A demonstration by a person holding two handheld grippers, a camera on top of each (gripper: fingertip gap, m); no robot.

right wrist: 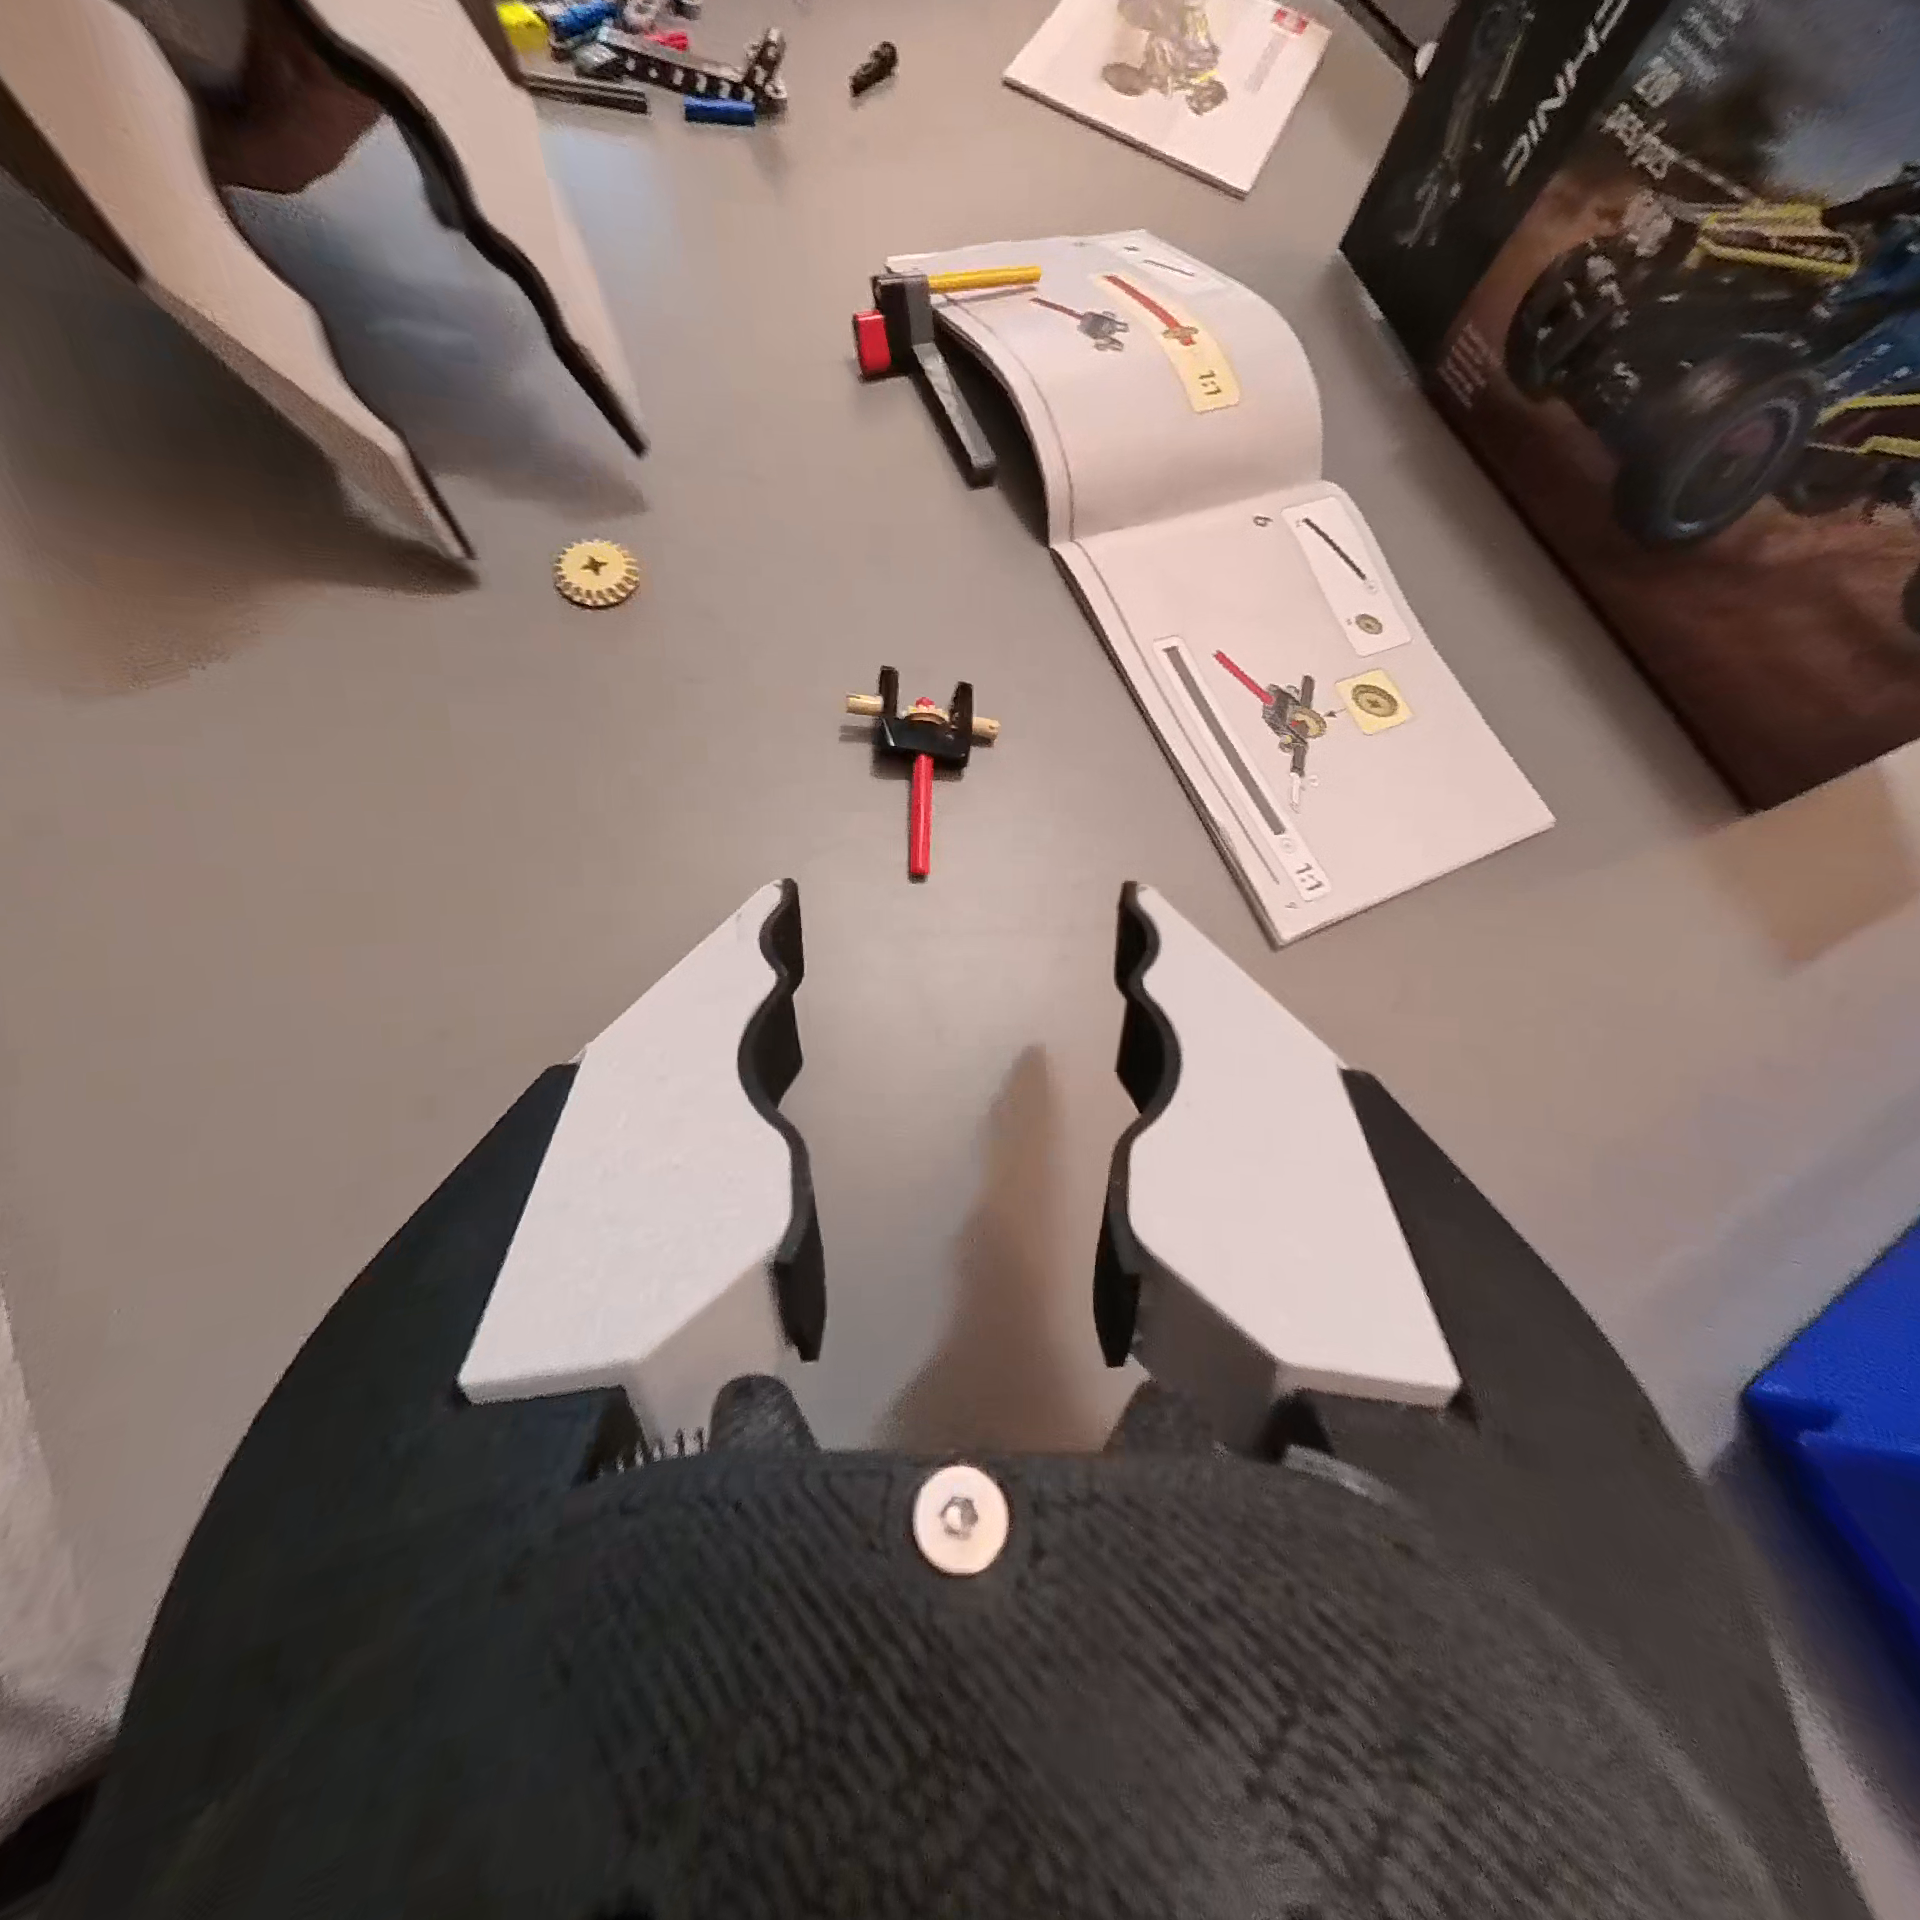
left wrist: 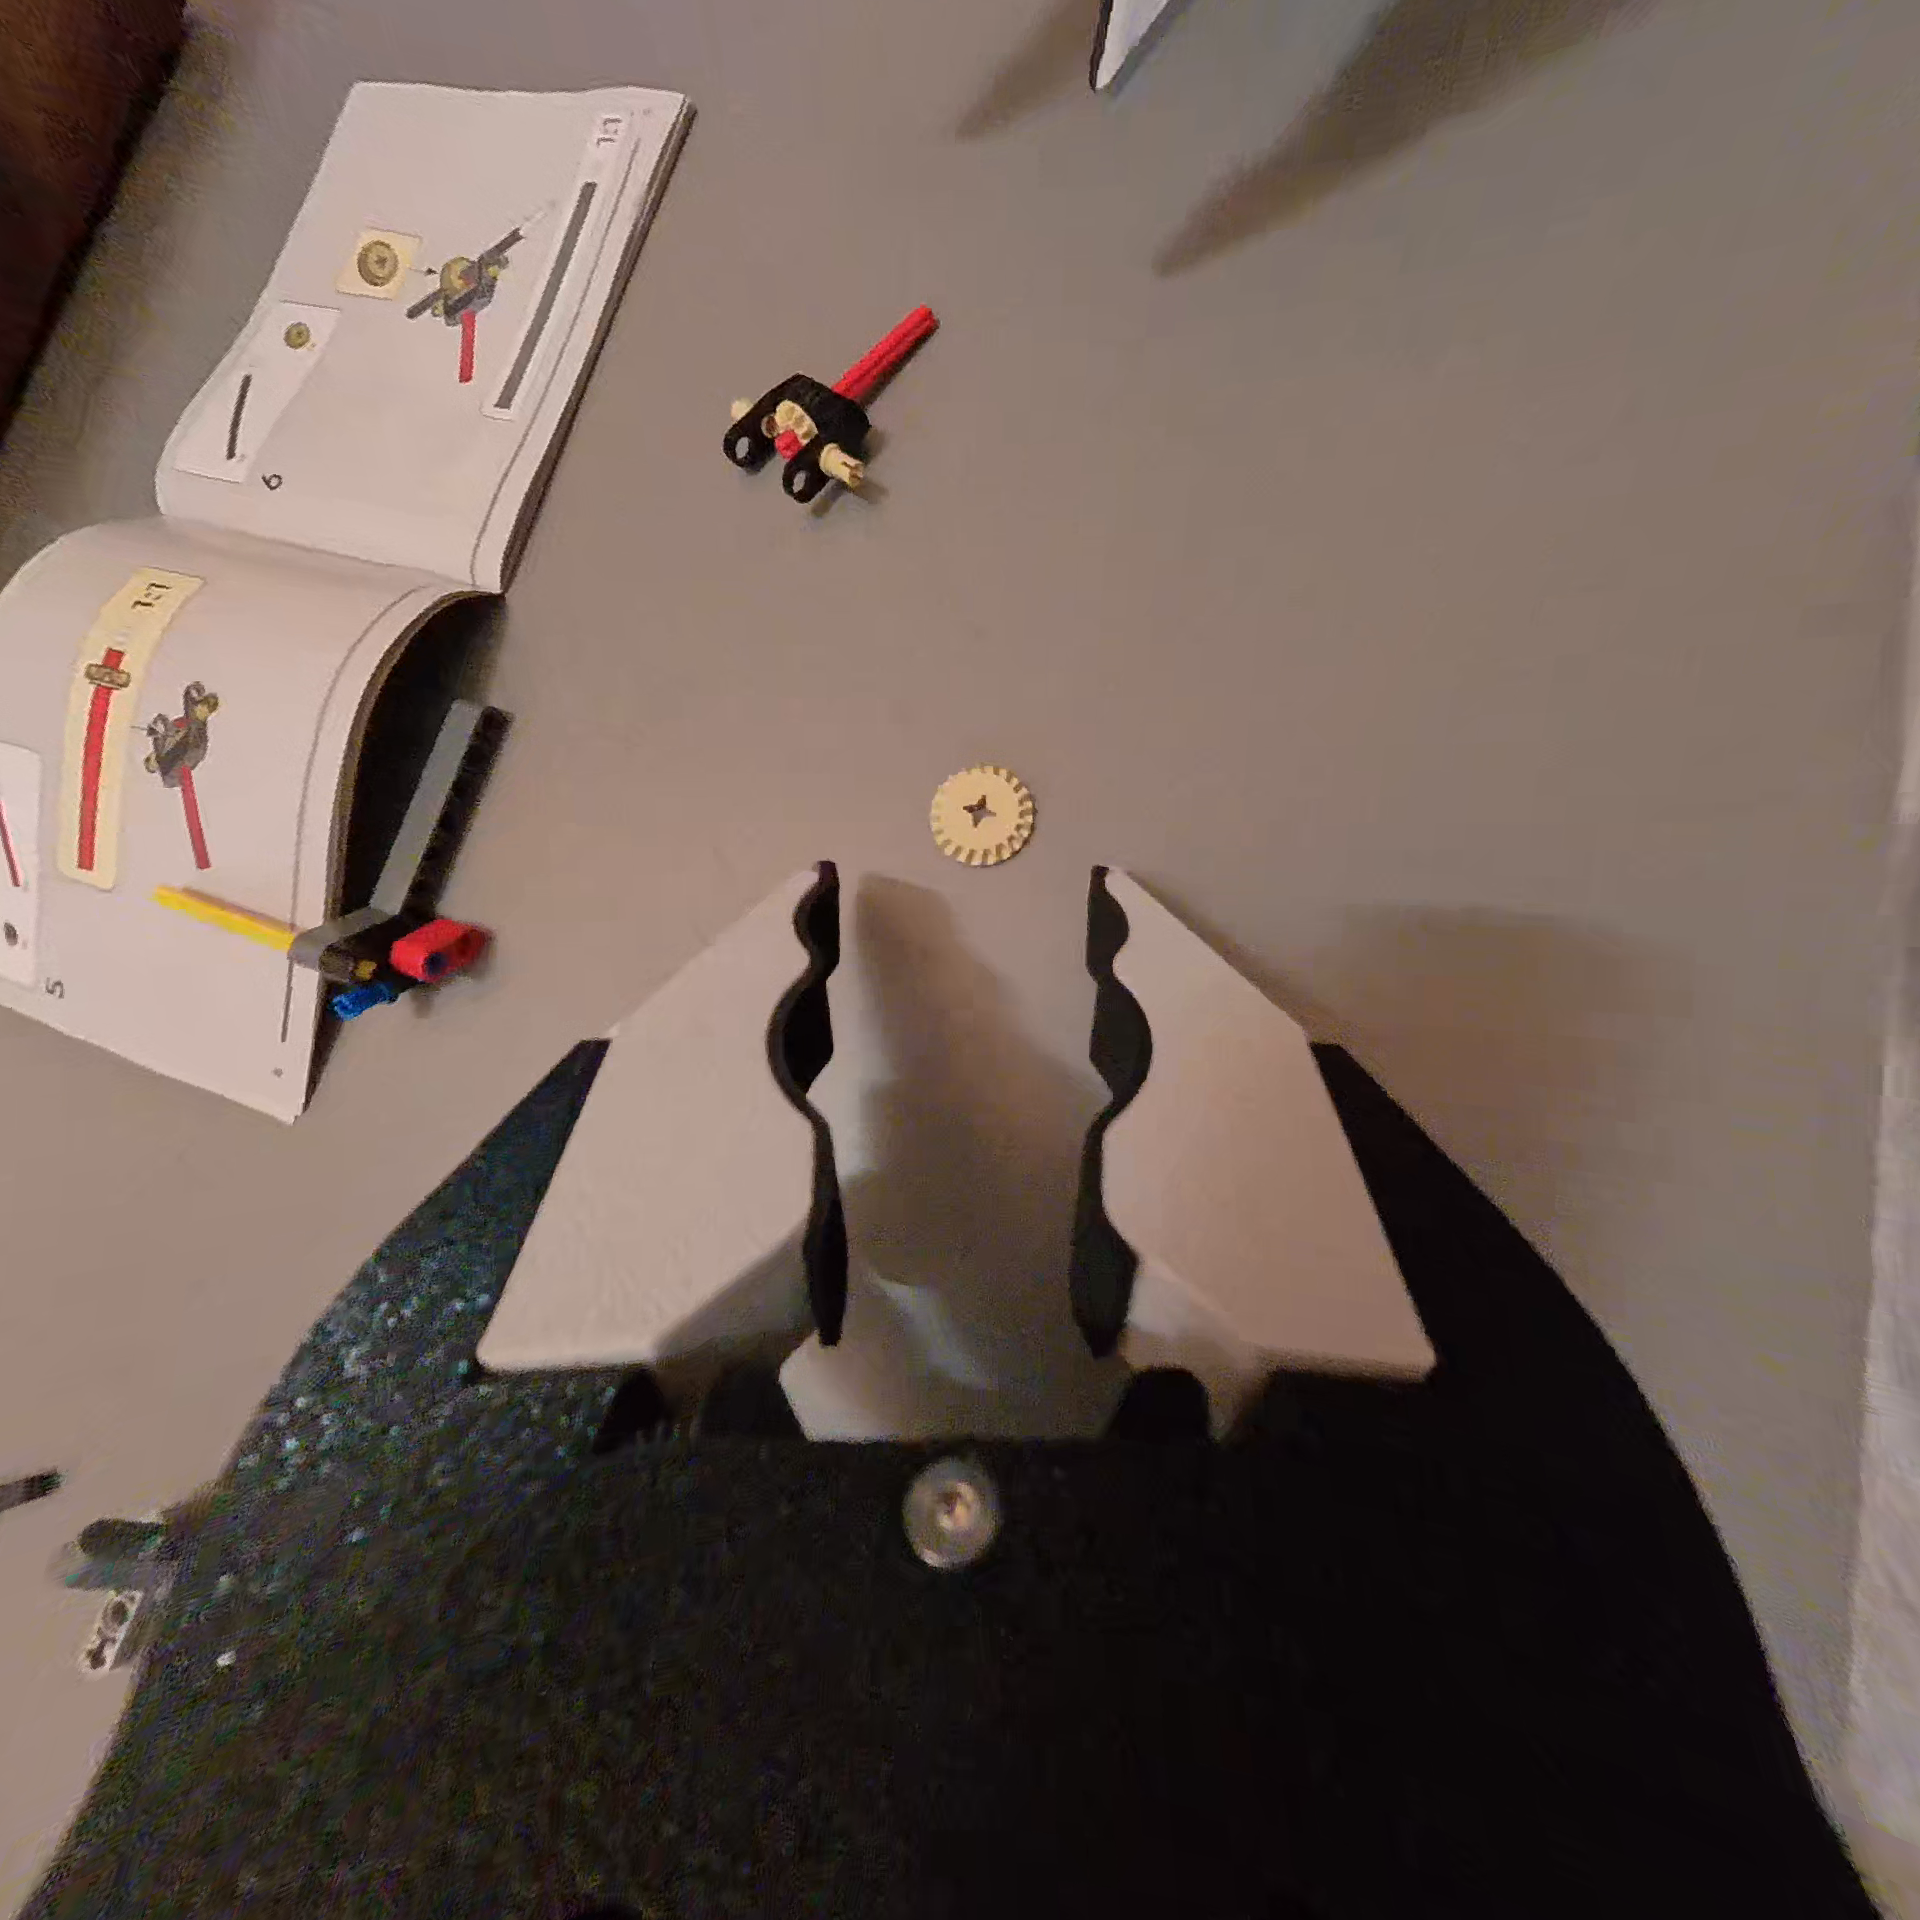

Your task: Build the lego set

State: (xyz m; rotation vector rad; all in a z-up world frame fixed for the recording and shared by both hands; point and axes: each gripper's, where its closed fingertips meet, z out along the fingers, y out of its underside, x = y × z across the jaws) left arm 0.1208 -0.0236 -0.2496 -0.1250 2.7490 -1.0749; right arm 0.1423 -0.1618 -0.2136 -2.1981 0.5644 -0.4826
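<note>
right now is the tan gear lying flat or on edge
Flat: the tan gear shows its full round face and cross hole, lying on the grey table.

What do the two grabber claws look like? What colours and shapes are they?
Both match. The left gripper and right gripper each have two pale grey wedge-shaped fingers lined with wavy black pads. The fingers sit on a rough, black, curved body with one silver screw. No cables or sleeves show.
</note>
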